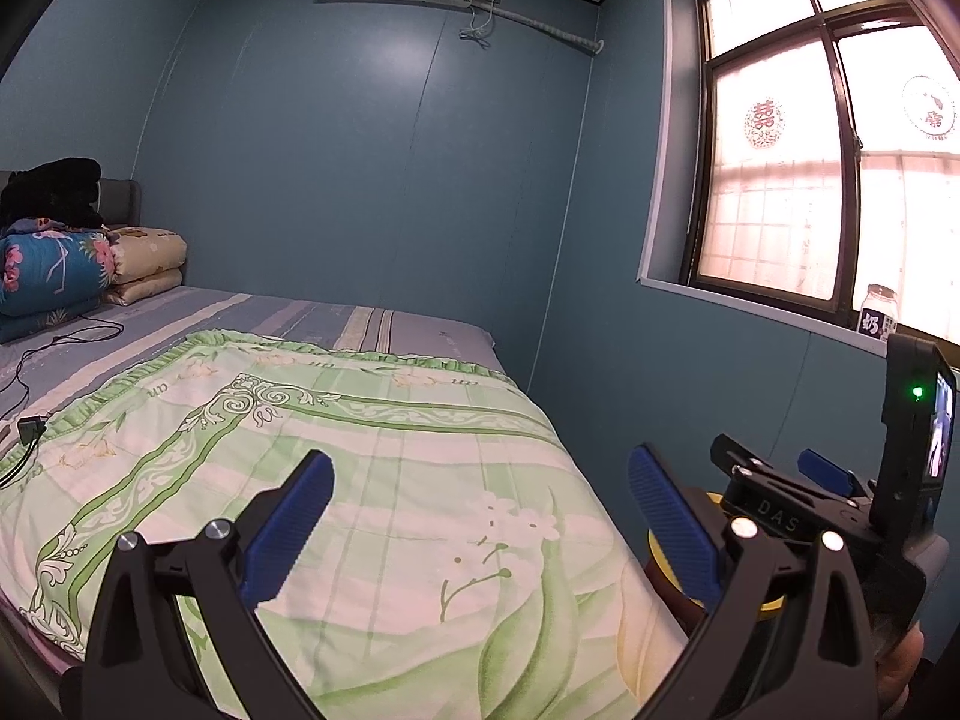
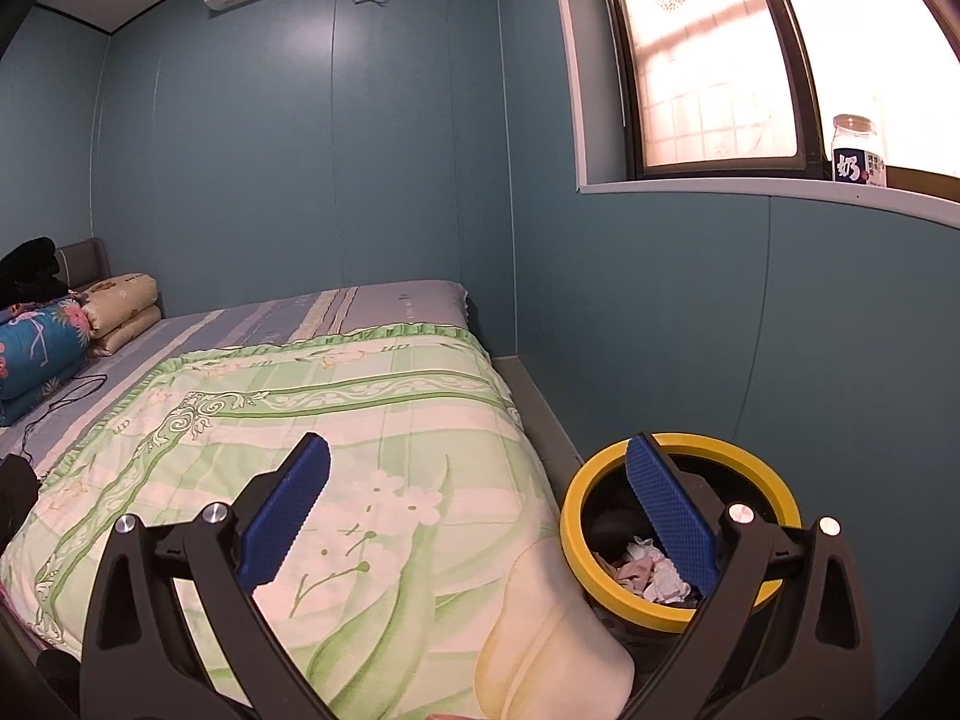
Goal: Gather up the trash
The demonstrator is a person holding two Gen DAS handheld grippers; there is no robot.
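Blue-padded fingers of the right claw stand wide apart with nothing between them, held above the near end of the bed and its green floral quilt. At about four o'clock in the right wrist view, a yellow-rimmed trash bin stands on the floor just beside the bed's corner. Crumpled white and pinkish paper scraps lie inside it, so part of the collecting looks done.

Over the quilt, the left claw is likewise spread and empty. At three o'clock in its view the right-hand device shows, with the bin's rim mostly hidden behind it.

No loose trash is plain on the quilt. A clear jar stands on the window sill at two o'clock, and a black cable trails across the bed at nine o'clock.

The step in hand seems a search for the next piece. If the jar counts as trash, the next move calls for a long reach up and right, then a firm squeeze on smooth walls.
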